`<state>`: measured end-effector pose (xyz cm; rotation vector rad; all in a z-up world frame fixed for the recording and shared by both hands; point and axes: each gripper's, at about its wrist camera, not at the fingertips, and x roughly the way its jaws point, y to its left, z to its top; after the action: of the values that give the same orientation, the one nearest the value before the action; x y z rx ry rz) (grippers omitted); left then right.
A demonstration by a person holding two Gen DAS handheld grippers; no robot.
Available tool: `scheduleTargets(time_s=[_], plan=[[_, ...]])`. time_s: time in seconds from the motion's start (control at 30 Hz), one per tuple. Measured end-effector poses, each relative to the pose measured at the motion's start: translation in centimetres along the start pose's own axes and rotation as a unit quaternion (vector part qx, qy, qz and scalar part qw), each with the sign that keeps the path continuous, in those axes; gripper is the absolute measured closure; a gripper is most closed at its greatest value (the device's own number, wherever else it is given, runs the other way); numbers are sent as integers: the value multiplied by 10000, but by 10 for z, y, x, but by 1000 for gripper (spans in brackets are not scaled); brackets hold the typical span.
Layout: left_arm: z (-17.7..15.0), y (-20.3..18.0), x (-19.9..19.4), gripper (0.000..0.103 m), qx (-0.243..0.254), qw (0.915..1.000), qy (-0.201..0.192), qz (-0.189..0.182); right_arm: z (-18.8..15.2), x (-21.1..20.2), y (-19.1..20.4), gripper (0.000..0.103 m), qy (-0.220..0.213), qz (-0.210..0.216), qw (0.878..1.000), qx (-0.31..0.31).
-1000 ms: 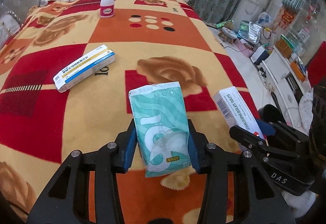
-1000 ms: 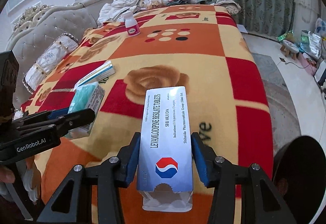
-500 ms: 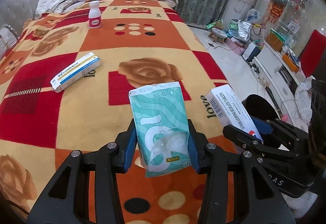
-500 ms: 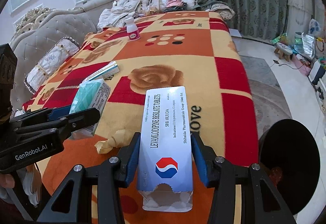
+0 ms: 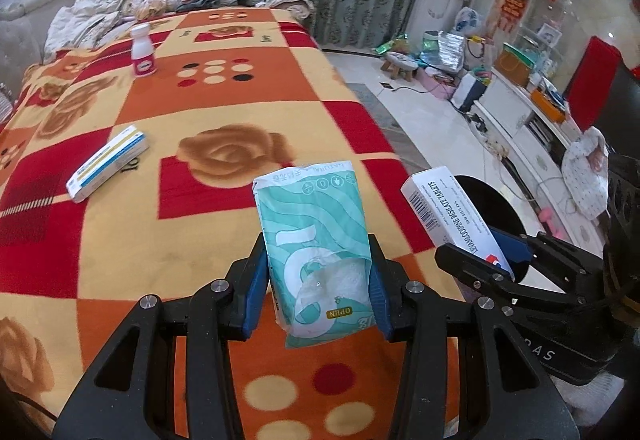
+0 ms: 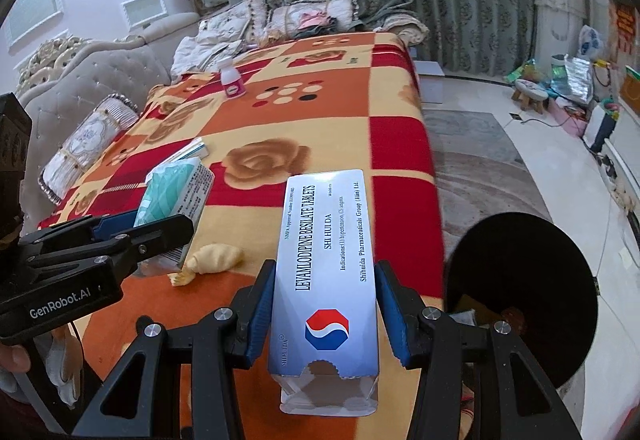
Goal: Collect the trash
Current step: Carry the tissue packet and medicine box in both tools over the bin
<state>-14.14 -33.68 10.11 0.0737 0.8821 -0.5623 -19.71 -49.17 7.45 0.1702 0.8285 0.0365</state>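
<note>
A blanket checked in red, orange and yellow, with brown roses, covers the whole surface under both claws; a grey tufted sofa back and cushions run along its far side. On the floor off the blanket's near corner stands a round black bin, at about four o'clock in the right wrist view, with some scraps showing inside it.

The left claw is clamped on a teal-and-white tissue pack, blue pads pressed against both its sides, the pack raised above the blanket and sticking out towards twelve o'clock. The right claw grips a white tablet box printed with blue text and a red-and-blue logo, its near flap torn open; this box too is held up off the blanket, with the bin just beside it at three o'clock.

Lying flat on the blanket at ten o'clock from the tissue pack is a long white, blue and yellow box. Further off, near eleven o'clock, a small white bottle with a pink label stands upright. A crumpled yellowish scrap lies on the blanket between the two claws.
</note>
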Motion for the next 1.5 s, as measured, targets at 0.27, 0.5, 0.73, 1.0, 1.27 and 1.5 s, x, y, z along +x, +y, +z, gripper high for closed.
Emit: scheduleTargets(time_s=[0.27, 0.5, 0.73, 1.0, 1.27, 1.5], plan=[[3, -33, 11, 61, 234, 9995, 64, -192, -6, -15, -27, 56, -73, -204, 9995, 209], [6, -58, 22, 61, 399, 9986, 125, -334, -12, -24, -53, 56, -94, -379, 9984, 404], [6, -78, 37, 61, 532, 9972, 262, -467, -19, -28, -76, 56, -81, -513, 9967, 629], [8, -92, 50, 61, 575, 9958, 372, -613, -24, -30, -96, 56, -49, -595, 9952, 778], [11, -102, 63, 61, 587, 9944, 494, -726, -24, -28, -112, 56, -8, -693, 9936, 891], [16, -114, 74, 61, 657, 9930, 549, -819, -24, -29, -128, 56, 4, -783, 9919, 1001]])
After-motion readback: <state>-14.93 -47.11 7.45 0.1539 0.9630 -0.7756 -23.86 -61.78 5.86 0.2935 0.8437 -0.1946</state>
